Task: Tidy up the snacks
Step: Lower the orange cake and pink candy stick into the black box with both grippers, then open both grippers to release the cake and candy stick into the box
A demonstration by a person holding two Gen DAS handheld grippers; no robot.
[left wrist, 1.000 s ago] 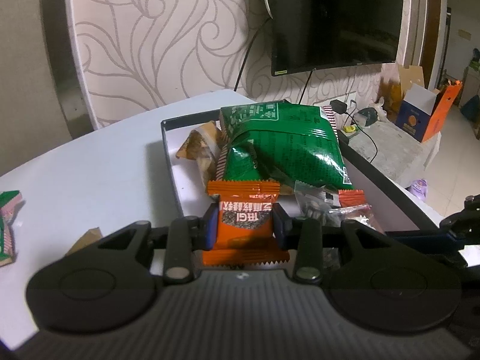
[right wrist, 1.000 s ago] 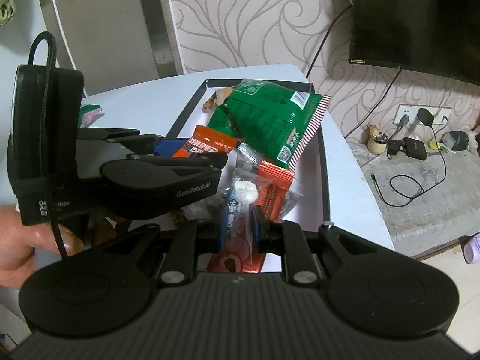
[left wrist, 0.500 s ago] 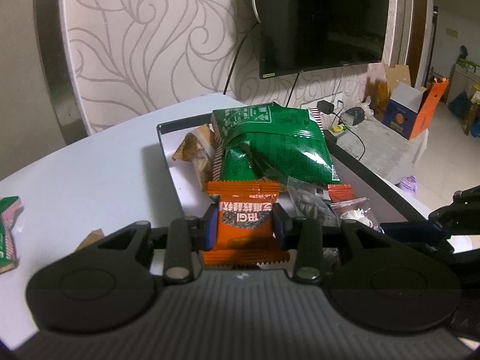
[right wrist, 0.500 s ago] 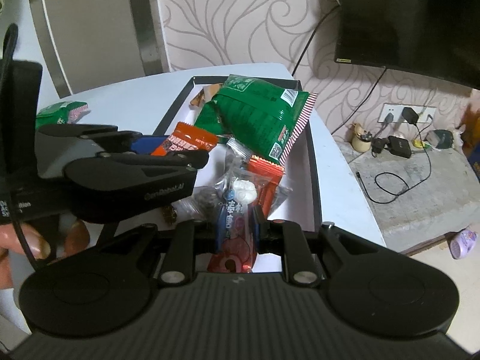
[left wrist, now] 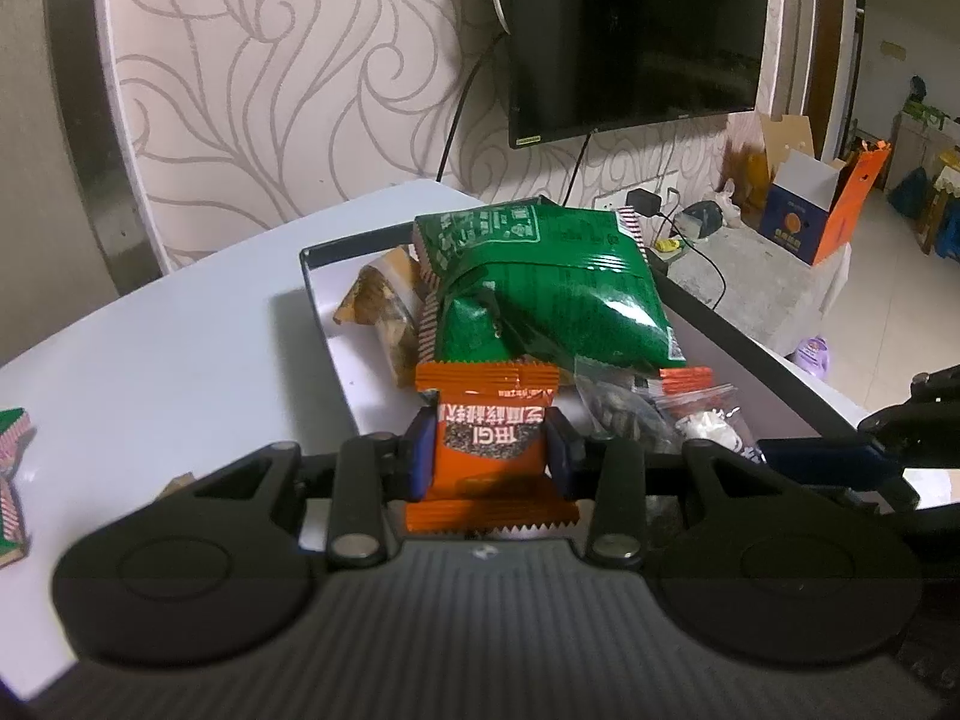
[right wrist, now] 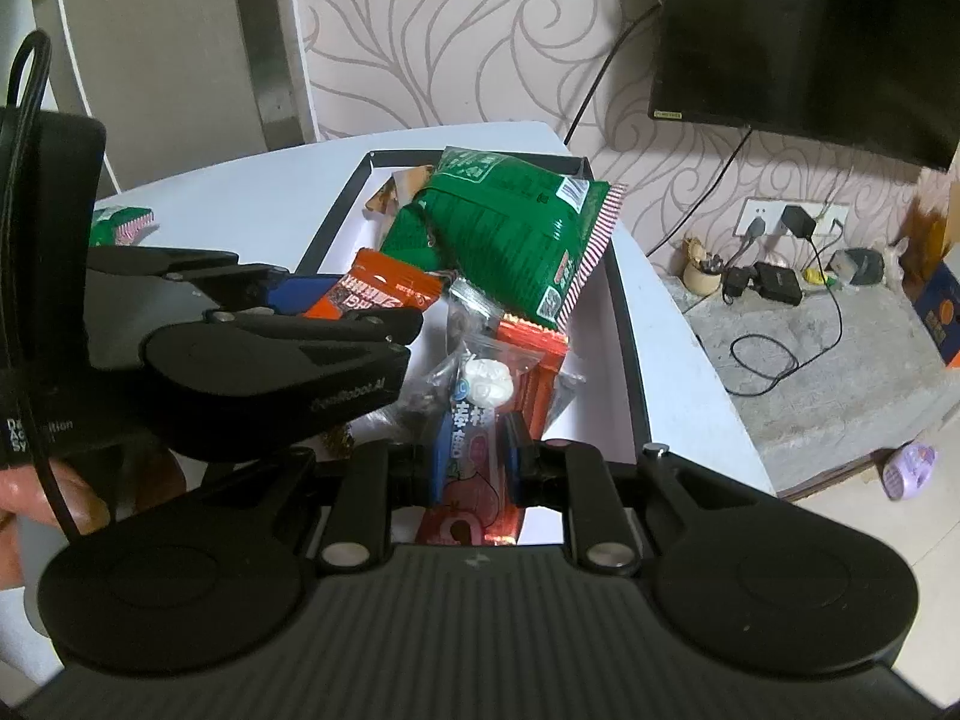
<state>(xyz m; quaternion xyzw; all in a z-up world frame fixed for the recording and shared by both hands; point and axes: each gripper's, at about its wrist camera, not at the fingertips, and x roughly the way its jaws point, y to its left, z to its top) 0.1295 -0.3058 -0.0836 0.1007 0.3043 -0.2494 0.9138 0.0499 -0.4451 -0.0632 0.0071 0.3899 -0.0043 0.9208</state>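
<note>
Tray [left wrist: 324,324] with black rim sits on the white table [left wrist: 180,348], holding one large green bag [left wrist: 552,294], one brown packet [left wrist: 384,306] and several smaller packets. Left gripper [left wrist: 489,456] is narrowly parted, clamped on one orange packet [left wrist: 489,450] above the tray's near end. Right gripper [right wrist: 474,462] is nearly closed, pinching one clear lollipop packet [right wrist: 474,420] over the tray. One small green packet [right wrist: 123,222] lies on the table, apart.
</note>
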